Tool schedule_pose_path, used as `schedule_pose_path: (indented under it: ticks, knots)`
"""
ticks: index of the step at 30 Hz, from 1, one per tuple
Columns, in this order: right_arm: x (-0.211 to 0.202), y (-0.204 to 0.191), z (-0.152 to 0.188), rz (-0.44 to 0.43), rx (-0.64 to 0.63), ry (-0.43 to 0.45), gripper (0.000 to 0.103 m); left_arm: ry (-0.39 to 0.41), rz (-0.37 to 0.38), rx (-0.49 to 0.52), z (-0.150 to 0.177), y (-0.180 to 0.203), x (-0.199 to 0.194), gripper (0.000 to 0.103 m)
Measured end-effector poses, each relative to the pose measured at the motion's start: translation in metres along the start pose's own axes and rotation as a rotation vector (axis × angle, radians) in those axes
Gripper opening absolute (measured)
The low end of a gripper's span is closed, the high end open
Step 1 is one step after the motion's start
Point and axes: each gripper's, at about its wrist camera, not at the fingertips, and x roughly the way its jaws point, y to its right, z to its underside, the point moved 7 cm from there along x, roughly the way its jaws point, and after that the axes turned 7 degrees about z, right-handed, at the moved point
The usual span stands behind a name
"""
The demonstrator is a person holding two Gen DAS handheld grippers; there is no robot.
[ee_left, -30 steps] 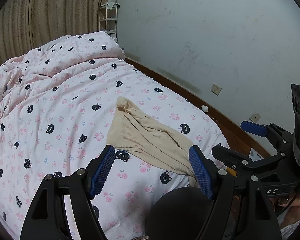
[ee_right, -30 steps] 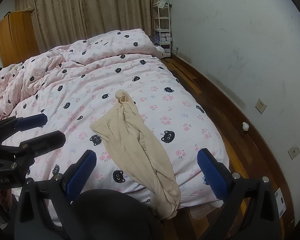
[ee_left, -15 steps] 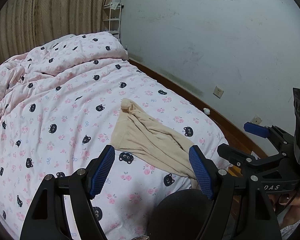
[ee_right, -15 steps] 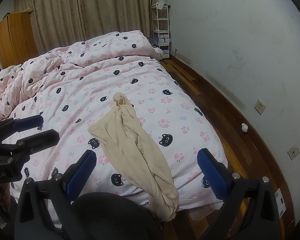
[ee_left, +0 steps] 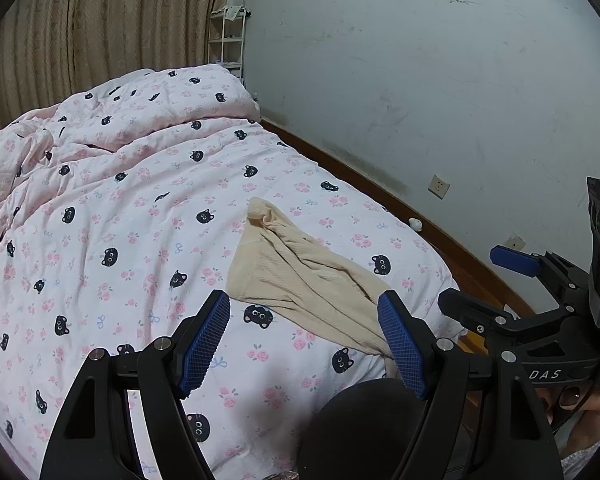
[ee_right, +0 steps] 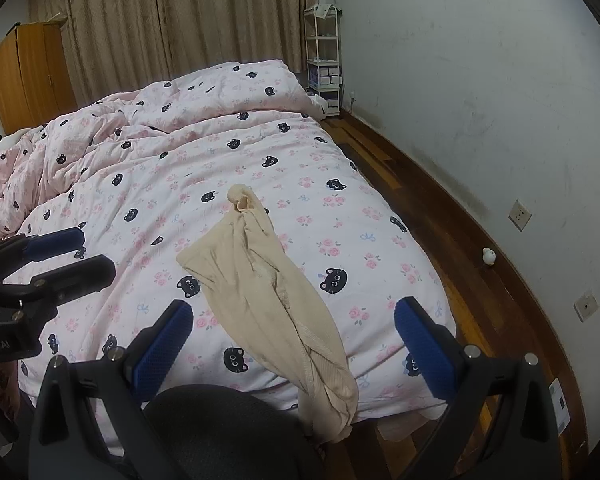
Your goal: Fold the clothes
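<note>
Bedroom with a scuffed pale wall, brown curtains and a dark wood floor; a bed [ee_left: 140, 240] fills most of it, covered by a soft pink quilt printed with black cat faces and small roses.

From the left wrist view, the garment [ee_left: 300, 272] lies on the quilt near the foot of the bed, a beige ribbed knit, thin and limp. One end is bunched into a small knot toward the pillows; the other end runs off the bed's edge behind the right-hand pad. It is crumpled along its length, so I judge it has yet to be spread flat. The left gripper [ee_left: 304, 340] hovers above the quilt, its blue cross-hatched pads spread wide and holding nothing, apparently readied over the garment's near half. The right gripper [ee_left: 512, 280] shows beside it, off the bed's wall side, a person's hand under it.

From the right wrist view, the garment [ee_right: 260, 280] is seen lengthwise: broad and flat in the middle, twisted into a rope where it hangs over the foot of the bed toward the floor. That dangling end looks likeliest to slide off. The right gripper [ee_right: 292, 340] is also spread apart and empty, framing the hanging end. The left gripper [ee_right: 56, 256] sits over the quilt on the garment's far side from the wall.
</note>
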Motion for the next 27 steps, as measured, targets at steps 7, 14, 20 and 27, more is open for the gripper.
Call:
schedule_pose_path:
  ticks: [7, 14, 20, 27]
  knots:
    - [0.0001, 0.0000, -0.0012, 0.002, 0.002, 0.001, 0.103, -0.003, -0.004, -0.003, 0.0007, -0.0010, 0.0001, 0.072]
    - [0.0001, 0.0010, -0.0019, 0.002, 0.001, 0.002, 0.103, -0.006, -0.002, -0.006, 0.0018, -0.0015, 0.0012, 0.072]
    - [0.0000, 0.0004, -0.0020, 0.001, 0.000, 0.002, 0.103, -0.006, -0.006, -0.009, 0.0017, -0.0009, 0.0009, 0.072]
    - [-0.0012, 0.0000, -0.0038, -0.001, -0.002, 0.005, 0.103, -0.006, -0.016, -0.019, 0.0025, -0.0022, 0.0000, 0.072]
